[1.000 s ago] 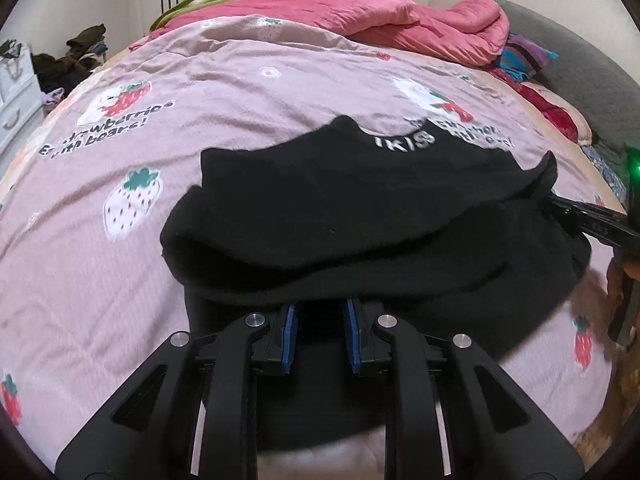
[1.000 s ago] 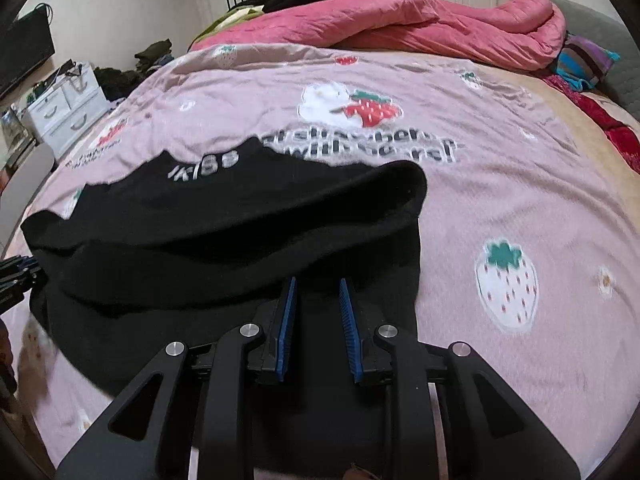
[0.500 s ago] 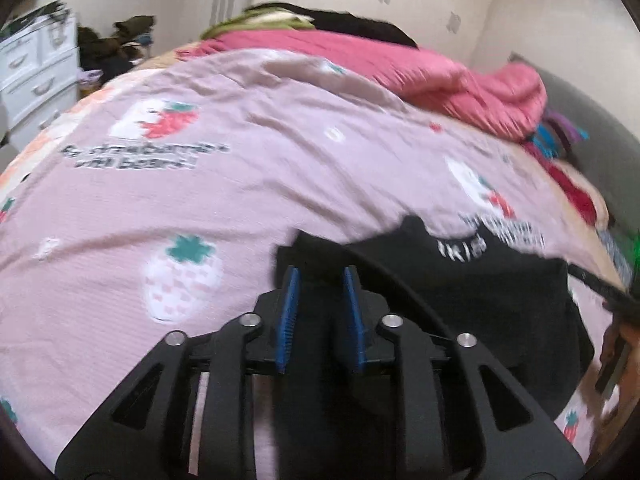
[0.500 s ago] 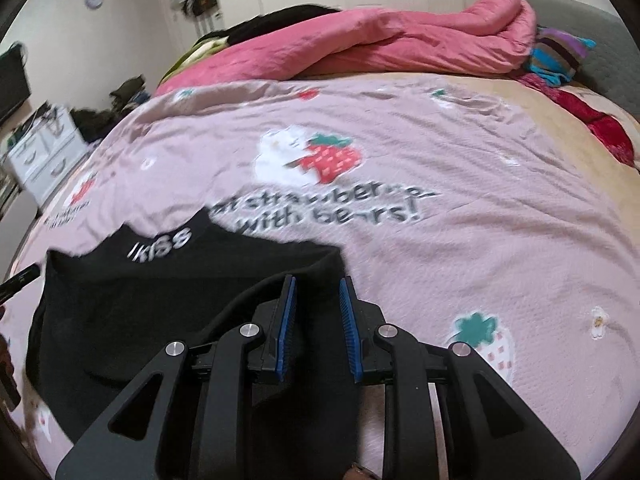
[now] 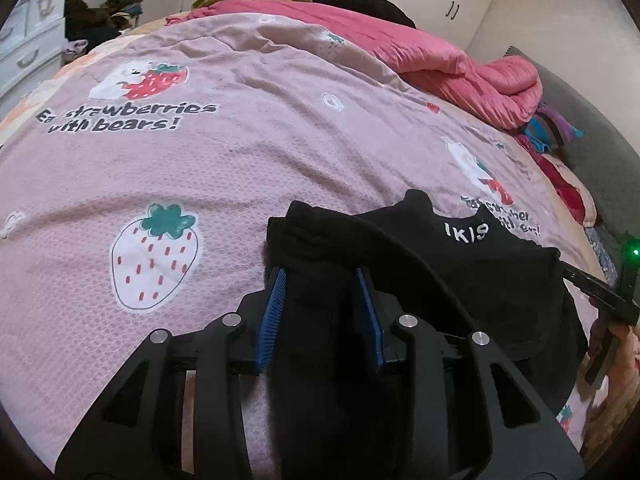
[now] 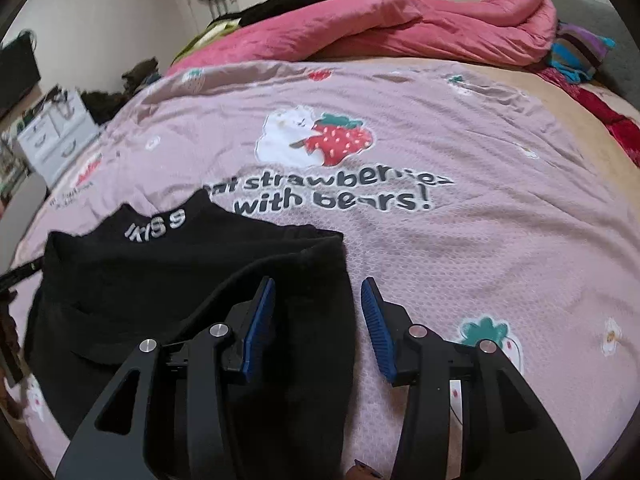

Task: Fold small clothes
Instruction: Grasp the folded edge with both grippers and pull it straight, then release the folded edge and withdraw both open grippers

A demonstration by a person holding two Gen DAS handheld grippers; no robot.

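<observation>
A black top (image 5: 480,272) with white letters on its collar lies folded on the pink strawberry-print bedsheet (image 5: 180,168). My left gripper (image 5: 320,276) stands over the top's left edge. Its jaws are opening, and black cloth lies loose between the blue pads (image 5: 276,312). In the right wrist view, my right gripper (image 6: 318,282) is over the right edge of the top (image 6: 140,272). Its jaws are opening too, with the cloth's edge beside the left pad (image 6: 260,320) and bare sheet beside the other. The right gripper's body (image 5: 600,292) shows at the left view's right edge.
A rolled pink quilt (image 6: 400,28) lies across the back of the bed, with bright striped cloths (image 6: 580,52) at its right end. A white drawer unit (image 5: 24,52) and a heap of dark clothes (image 5: 104,12) stand past the bed's left side.
Both grippers moved along the garment, whose raised fold now lies flat and narrower on the sheet. Both pairs of jaws stand wider than before, the right pair most, and no longer pinch the cloth.
</observation>
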